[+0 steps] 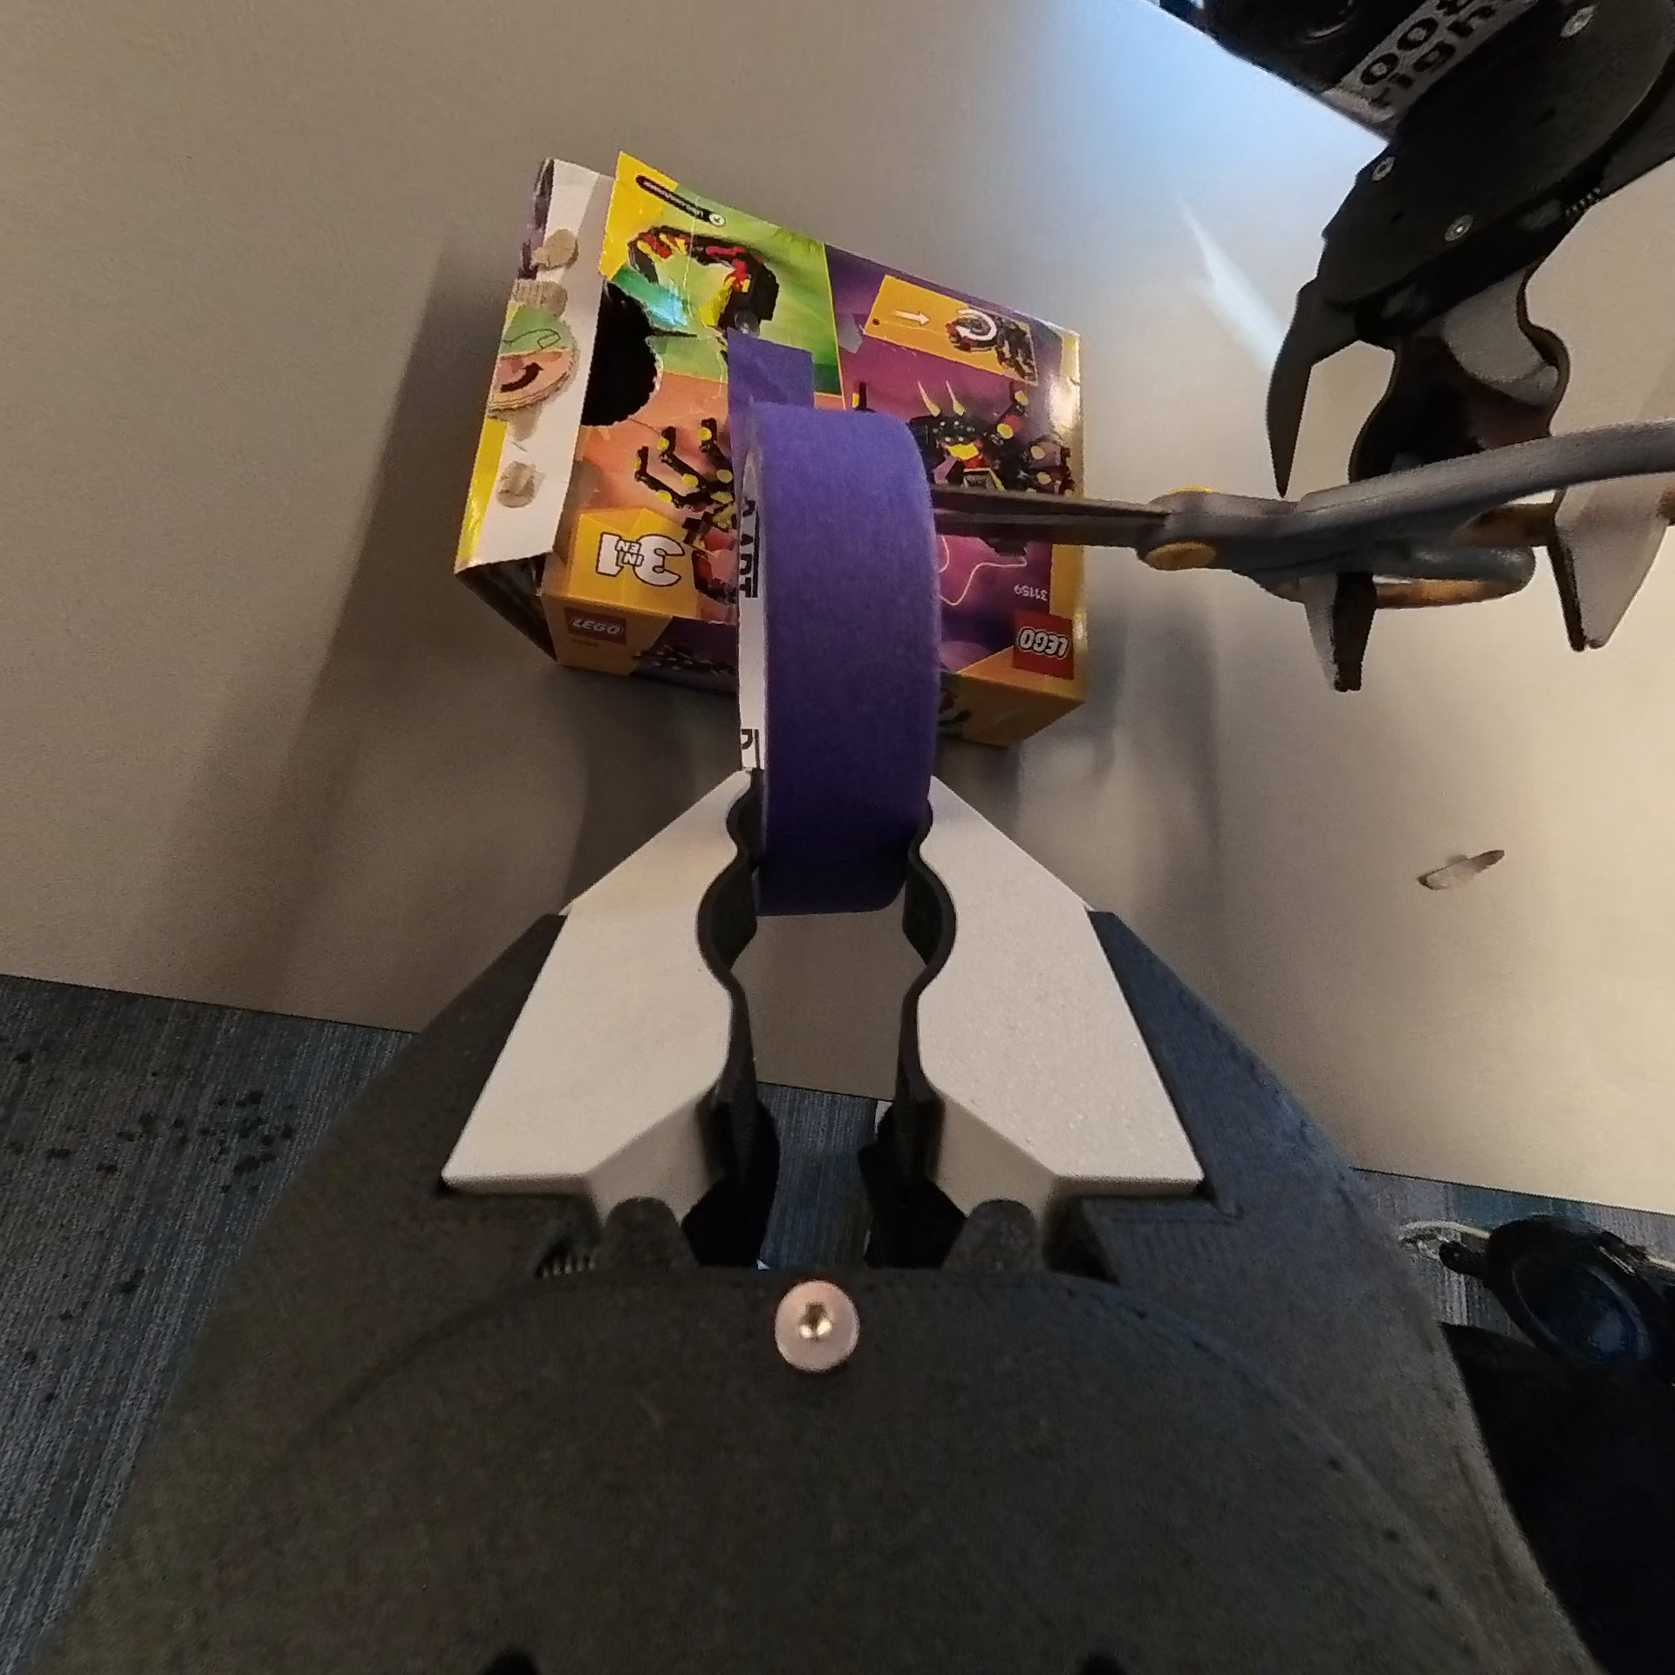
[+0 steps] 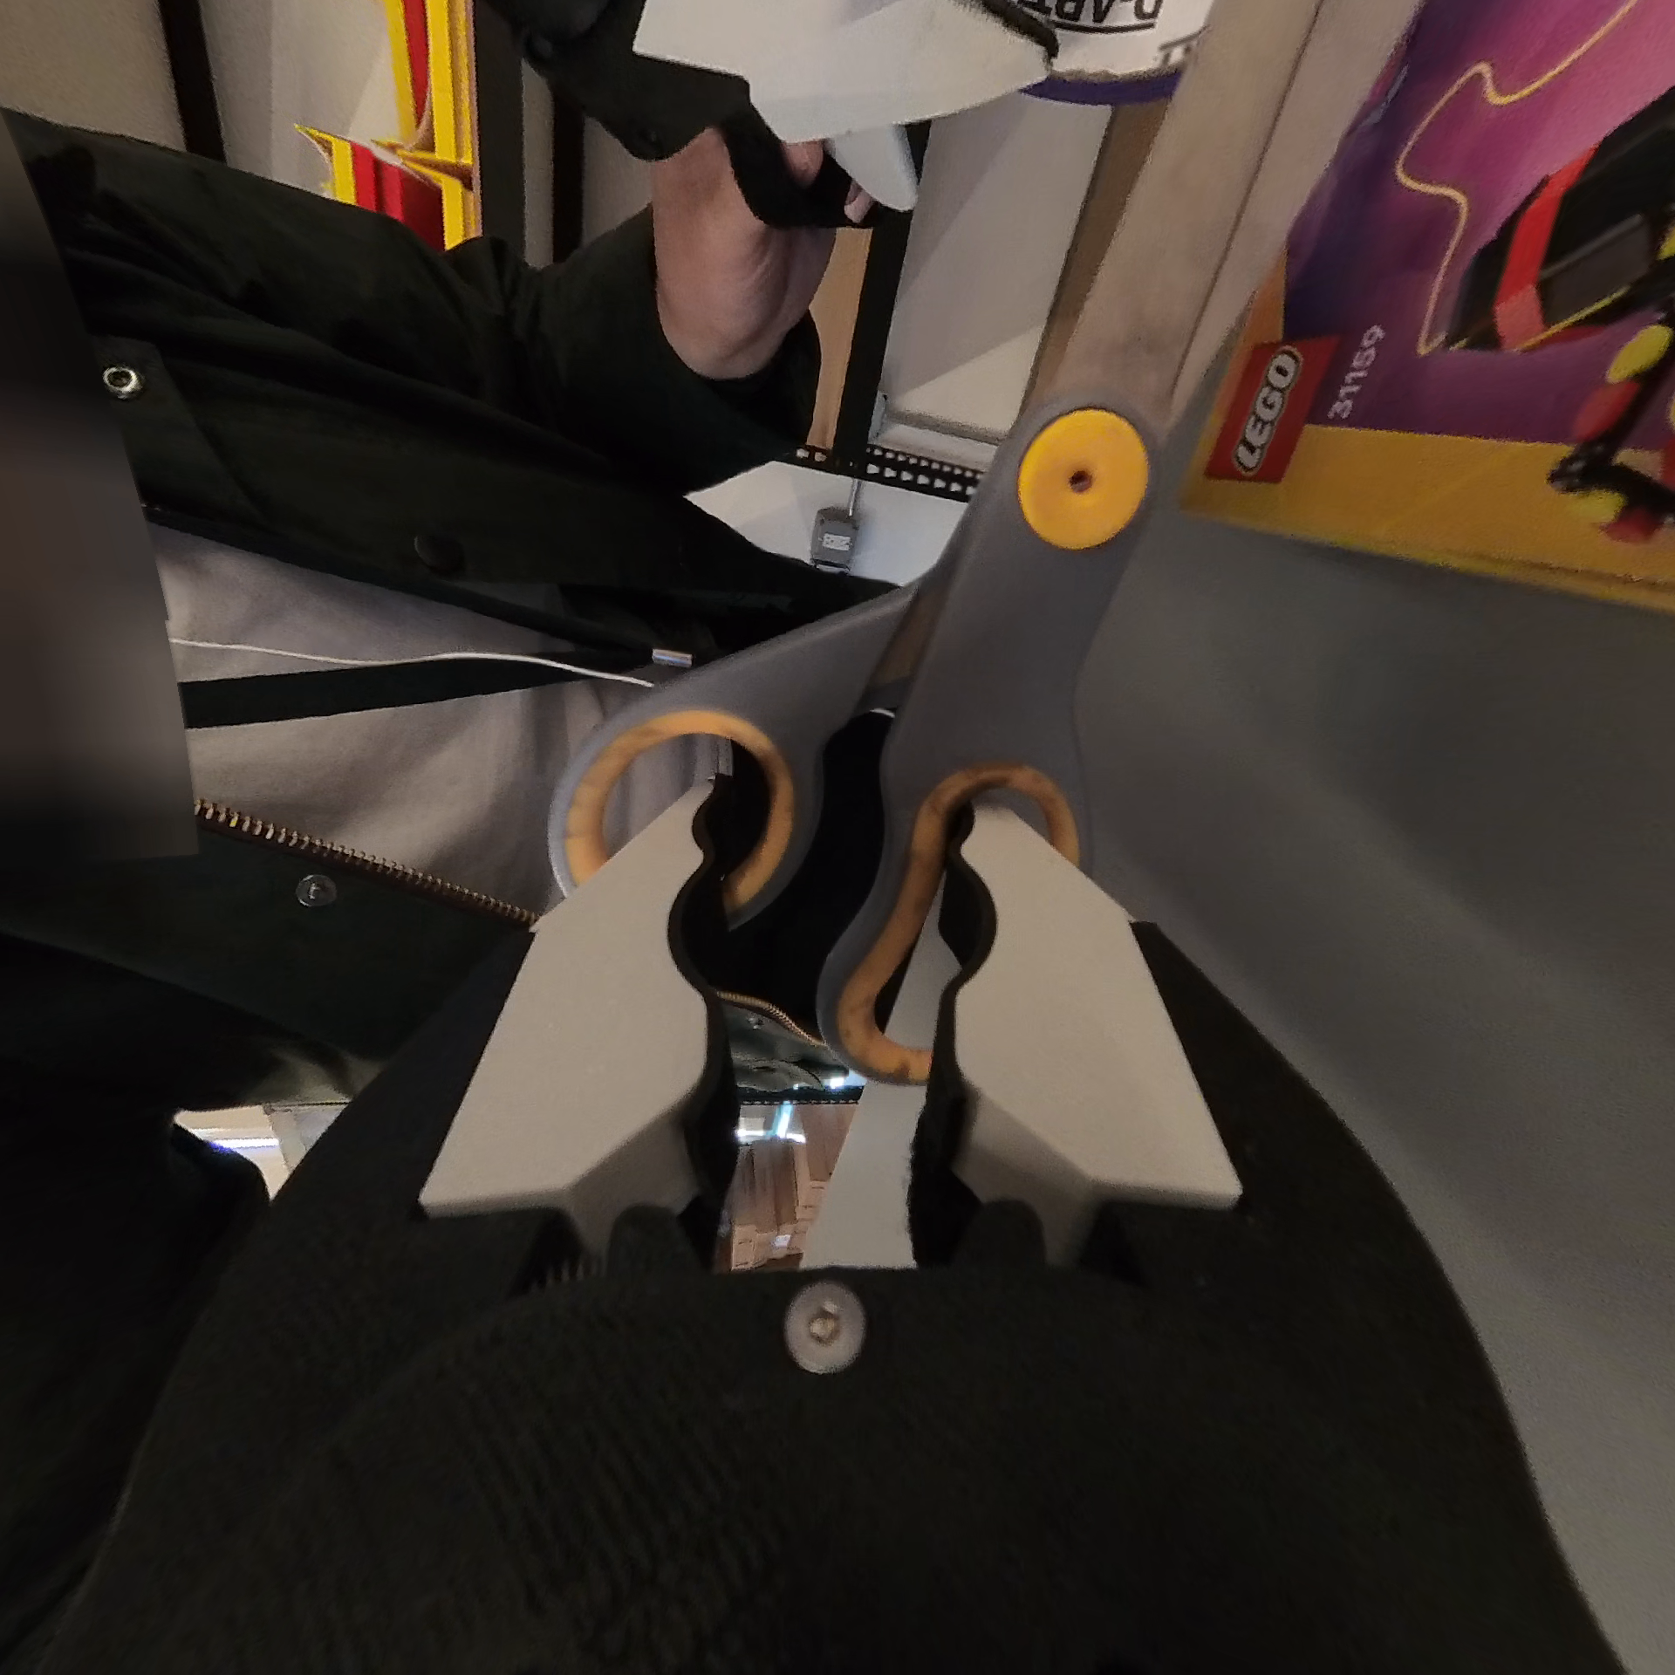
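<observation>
Left tongs (image 1: 829,838) pinch a purple tape roll (image 1: 843,634) upright over the toy box (image 1: 979,408), presenting its strip to scissors (image 2: 915,725) whose handle loops carry the right tongs' (image 2: 838,838) part-spread fingers.

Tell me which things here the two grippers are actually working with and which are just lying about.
In use:
- purple tape roll, clamped in the left gripper, a strip stuck onto the toy box
- scissors, right gripper fingers through the handle loops, blades at the tape

Lying about:
- small scrap on the white table
</observation>
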`<state>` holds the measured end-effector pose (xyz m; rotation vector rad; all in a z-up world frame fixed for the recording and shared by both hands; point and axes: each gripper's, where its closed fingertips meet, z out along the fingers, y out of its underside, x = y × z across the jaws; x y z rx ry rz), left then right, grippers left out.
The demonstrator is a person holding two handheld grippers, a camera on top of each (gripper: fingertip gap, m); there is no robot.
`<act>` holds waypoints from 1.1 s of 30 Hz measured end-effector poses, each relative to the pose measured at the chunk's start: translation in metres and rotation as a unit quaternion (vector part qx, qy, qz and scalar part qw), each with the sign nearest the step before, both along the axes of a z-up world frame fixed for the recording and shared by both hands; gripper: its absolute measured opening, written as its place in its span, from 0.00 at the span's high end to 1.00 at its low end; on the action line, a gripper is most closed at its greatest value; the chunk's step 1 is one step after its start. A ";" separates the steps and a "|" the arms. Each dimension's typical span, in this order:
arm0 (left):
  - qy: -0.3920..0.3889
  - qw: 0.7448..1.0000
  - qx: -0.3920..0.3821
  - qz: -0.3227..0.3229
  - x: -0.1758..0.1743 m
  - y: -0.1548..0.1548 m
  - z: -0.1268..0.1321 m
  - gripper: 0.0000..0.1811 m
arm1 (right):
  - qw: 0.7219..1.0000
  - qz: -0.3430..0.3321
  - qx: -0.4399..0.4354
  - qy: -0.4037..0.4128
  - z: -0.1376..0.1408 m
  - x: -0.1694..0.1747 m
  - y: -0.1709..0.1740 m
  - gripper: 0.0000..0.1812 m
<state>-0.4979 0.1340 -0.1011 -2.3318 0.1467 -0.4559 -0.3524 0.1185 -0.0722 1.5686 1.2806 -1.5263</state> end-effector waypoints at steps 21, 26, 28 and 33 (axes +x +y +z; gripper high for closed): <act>0.007 1.000 0.001 -0.003 0.002 -0.001 -0.001 0.86 | 1.000 0.000 0.020 -0.003 -0.015 -0.018 0.007 0.83; 0.010 1.000 0.000 -0.004 0.002 -0.001 -0.002 0.86 | 1.000 0.000 0.025 -0.017 -0.020 -0.017 0.008 0.84; 0.011 1.000 0.001 -0.005 0.002 -0.002 -0.002 0.86 | 0.999 0.001 0.024 -0.023 -0.021 -0.016 0.008 0.86; 0.011 1.000 -0.001 -0.008 0.003 -0.003 -0.003 0.86 | 0.999 0.003 0.031 -0.031 -0.025 -0.015 0.009 0.88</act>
